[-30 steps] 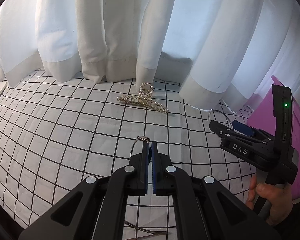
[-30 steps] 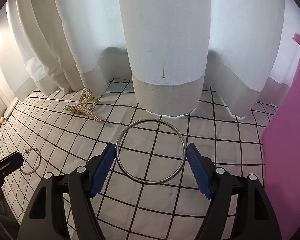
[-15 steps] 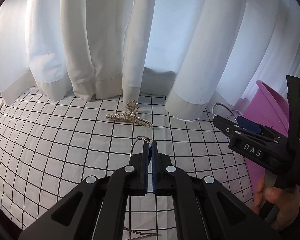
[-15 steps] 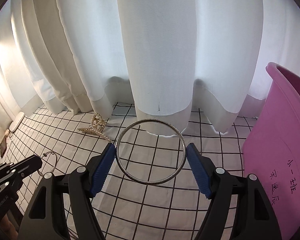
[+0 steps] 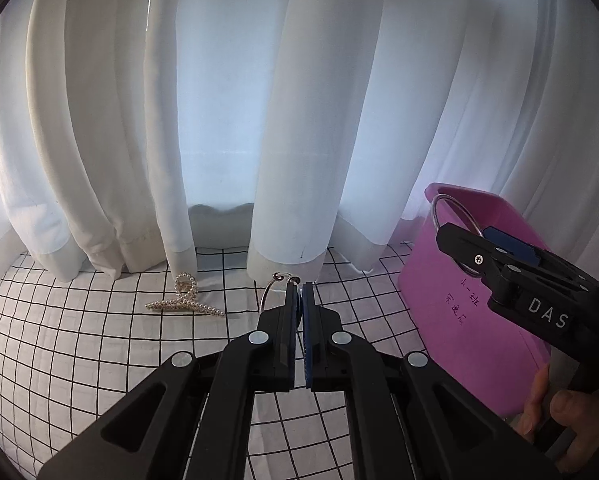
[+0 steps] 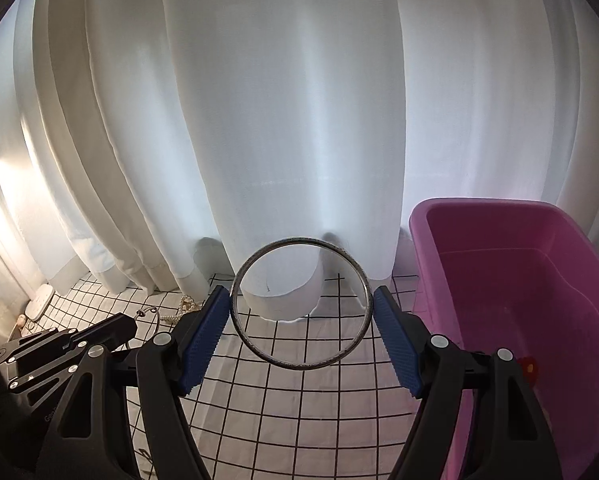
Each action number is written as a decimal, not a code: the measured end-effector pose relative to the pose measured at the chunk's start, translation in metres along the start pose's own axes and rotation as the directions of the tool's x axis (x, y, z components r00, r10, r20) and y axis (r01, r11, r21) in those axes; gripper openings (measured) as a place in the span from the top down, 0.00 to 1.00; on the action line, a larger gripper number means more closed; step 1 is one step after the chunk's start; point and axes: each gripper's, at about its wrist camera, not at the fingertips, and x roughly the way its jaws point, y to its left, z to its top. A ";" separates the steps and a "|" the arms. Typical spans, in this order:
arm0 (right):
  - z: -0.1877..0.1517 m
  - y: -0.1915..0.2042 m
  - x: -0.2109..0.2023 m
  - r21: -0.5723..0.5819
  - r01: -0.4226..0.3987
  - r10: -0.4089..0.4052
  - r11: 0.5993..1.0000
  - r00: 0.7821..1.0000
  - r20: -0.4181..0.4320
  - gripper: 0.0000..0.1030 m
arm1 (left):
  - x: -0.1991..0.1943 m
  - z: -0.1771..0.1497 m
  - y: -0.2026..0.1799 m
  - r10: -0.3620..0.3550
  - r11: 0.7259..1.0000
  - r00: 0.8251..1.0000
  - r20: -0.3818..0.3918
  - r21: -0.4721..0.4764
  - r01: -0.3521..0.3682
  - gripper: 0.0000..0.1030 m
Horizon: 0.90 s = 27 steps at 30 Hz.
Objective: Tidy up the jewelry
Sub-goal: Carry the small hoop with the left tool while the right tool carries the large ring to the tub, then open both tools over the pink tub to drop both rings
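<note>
pink tub (image 6: 519, 280), white curtains (image 6: 299, 120), black-gridded white cloth (image 5: 79, 340)

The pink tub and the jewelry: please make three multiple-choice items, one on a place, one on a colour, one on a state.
1. Where does the pearl hair claw lie?
A. in the tub
B. on the checked cloth by the curtain
C. in the left tongs

2. What colour are the pads on the right tongs?
A. blue
B. red
C. white

3. How is the large bangle held?
A. flat on the cloth
B. hung on the tub rim
C. pressed between the right tongs

Answers:
1 B, it rests on the checked cloth below the curtain.
2 A, both ribbed pads show blue.
3 C, the pads touch its two sides, beside the pink tub.
</note>
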 end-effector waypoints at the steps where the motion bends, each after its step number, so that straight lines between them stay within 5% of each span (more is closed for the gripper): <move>1: 0.003 -0.007 -0.009 0.008 0.013 -0.013 1.000 1.000 0.015 0.31 | 0.000 0.004 -0.008 -0.017 1.000 1.000 0.006 0.012 0.017 0.97; 8: 0.009 -0.065 -0.063 0.076 0.140 -0.146 0.987 0.986 0.082 0.31 | 0.000 0.032 -0.068 -0.142 0.985 0.989 0.040 0.101 0.137 0.97; 18: -0.018 -0.153 -0.107 0.192 0.303 -0.317 0.934 0.947 0.050 0.31 | 0.015 0.043 -0.174 -0.331 0.922 0.944 -0.005 0.211 0.324 0.97; 27: -0.045 -0.199 -0.104 0.256 0.343 -0.346 0.904 0.938 -0.037 0.31 | 0.043 0.034 -0.229 -0.348 0.898 0.934 -0.080 0.259 0.356 0.97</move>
